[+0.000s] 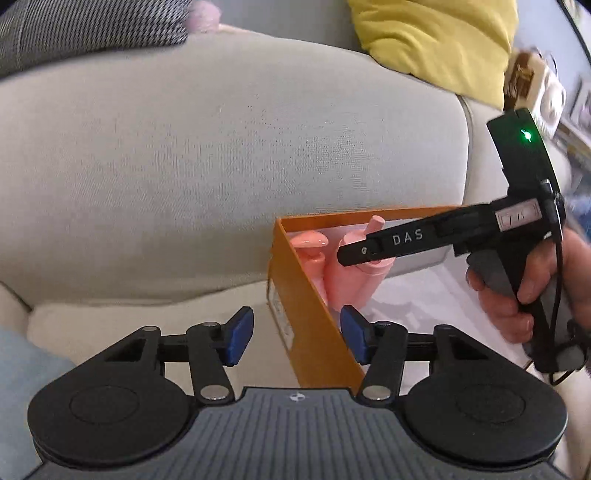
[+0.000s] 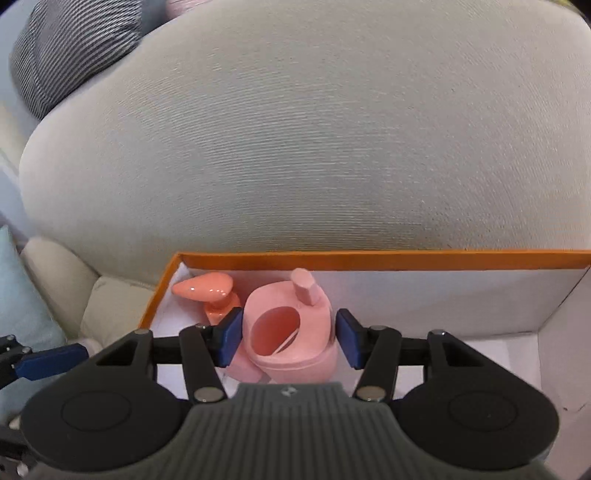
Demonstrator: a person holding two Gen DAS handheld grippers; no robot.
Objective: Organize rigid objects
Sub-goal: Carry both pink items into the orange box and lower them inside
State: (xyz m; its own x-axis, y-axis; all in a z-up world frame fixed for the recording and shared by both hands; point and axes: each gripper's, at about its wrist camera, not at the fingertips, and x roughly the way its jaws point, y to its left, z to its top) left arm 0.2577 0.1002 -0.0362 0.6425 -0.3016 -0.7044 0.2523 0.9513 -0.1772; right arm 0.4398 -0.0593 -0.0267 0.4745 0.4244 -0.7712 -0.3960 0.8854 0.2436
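Note:
An orange box [image 2: 369, 255] with a white inside lies on the sofa seat. In its left corner stand a pale pink bottle [image 2: 291, 332] with a flip cap and a coral pump bottle [image 2: 203, 286]. My right gripper [image 2: 290, 339] reaches down into the box, and its blue pads press on both sides of the pink bottle's cap. In the left wrist view, my left gripper [image 1: 297, 338] is open and straddles the box's orange side wall [image 1: 306, 295] without touching it. The right gripper's black finger [image 1: 391, 240] crosses in front of the pink bottle [image 1: 347, 280].
A grey sofa back cushion [image 1: 221, 147] rises right behind the box. A yellow pillow [image 1: 436, 40] and a striped pillow [image 1: 92, 33] lie above it. A light blue cushion [image 1: 22, 369] is at the left. A person's hand [image 1: 517, 291] holds the right gripper's handle.

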